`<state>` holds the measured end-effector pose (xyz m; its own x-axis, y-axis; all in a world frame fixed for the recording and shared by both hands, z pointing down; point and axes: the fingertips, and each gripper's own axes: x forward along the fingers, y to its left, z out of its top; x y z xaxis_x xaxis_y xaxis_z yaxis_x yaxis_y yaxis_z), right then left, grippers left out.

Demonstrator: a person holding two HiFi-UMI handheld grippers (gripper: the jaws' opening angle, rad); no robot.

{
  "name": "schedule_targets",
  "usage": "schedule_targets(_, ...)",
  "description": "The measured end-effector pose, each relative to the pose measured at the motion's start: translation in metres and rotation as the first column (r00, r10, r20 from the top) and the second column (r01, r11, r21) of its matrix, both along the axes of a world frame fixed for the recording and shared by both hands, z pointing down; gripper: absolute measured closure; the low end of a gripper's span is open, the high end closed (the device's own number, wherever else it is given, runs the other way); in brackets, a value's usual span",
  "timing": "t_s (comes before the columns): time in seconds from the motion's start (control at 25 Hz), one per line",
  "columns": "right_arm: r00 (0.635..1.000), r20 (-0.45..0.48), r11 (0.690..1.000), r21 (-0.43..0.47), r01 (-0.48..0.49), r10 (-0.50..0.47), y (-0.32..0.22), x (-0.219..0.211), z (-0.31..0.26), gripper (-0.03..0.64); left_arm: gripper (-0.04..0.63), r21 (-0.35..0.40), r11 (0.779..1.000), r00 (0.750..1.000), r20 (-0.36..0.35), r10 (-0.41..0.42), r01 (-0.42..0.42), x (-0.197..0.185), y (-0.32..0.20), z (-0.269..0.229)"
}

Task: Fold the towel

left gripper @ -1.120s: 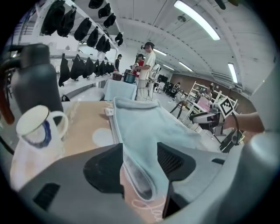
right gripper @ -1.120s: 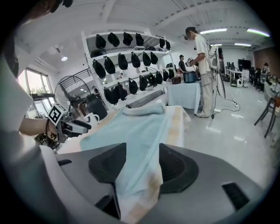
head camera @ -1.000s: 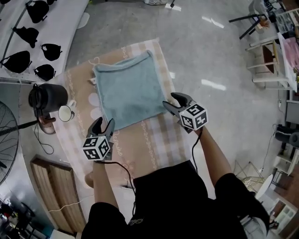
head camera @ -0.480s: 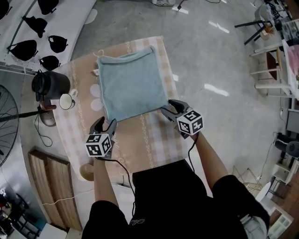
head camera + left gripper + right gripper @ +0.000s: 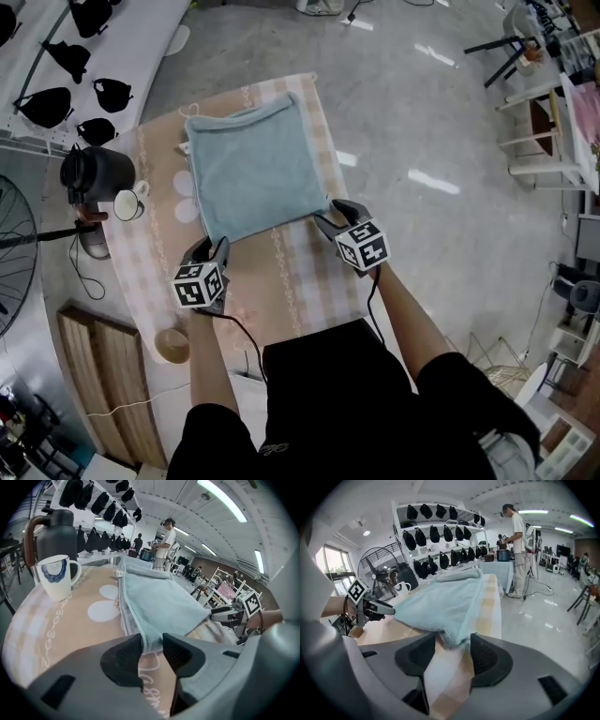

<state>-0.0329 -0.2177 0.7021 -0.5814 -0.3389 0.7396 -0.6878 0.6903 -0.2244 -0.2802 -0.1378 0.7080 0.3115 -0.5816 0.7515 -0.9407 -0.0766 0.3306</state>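
A light blue towel (image 5: 253, 169) lies flat on the table with the beige checked cloth (image 5: 300, 281). My left gripper (image 5: 208, 247) is at the towel's near left corner. In the left gripper view that corner (image 5: 151, 641) lies between the pads of the left gripper (image 5: 152, 652), whose jaws are closing. My right gripper (image 5: 328, 215) is at the near right corner. In the right gripper view the towel corner (image 5: 452, 637) lies between the wide-apart jaws of the right gripper (image 5: 453, 654), with a gap on each side.
A black kettle (image 5: 94, 173) and a white mug (image 5: 127, 204) stand left of the towel. A brown cup (image 5: 173, 345) sits near the table's front left edge. Shelves with black caps (image 5: 56, 84) are at far left. A person (image 5: 518, 536) stands beyond the table.
Both grippers have come forward and down onto the towel's near corners. The left jaws have narrowed around their corner. The towel has not moved.
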Motion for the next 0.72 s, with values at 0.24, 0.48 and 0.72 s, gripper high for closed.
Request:
schedule_targets(0.24, 0.997, -0.003, 0.996, -0.034, -0.081, 0.081, -0.009, 0.002, 0.007, 0.494, 0.529, 0.014, 1.0, 1.0, 0.028, -0.009, 0.008, -0.002, 0.003, -0.001)
schedule_targets(0.48, 0.998, 0.028, 0.998, 0.021, -0.055, 0.054, -0.007, -0.001, -0.01, 0.568, 0.569, 0.03, 0.999, 0.998, 0.047, -0.03, 0.029, -0.001, 0.008, -0.008)
schedule_targets(0.72, 0.998, -0.046, 0.99, 0.134, 0.054, -0.048, 0.002, 0.013, -0.028, 0.568, 0.574, 0.048, 0.999, 0.998, 0.07, 0.0, -0.003, 0.004, 0.026, -0.02)
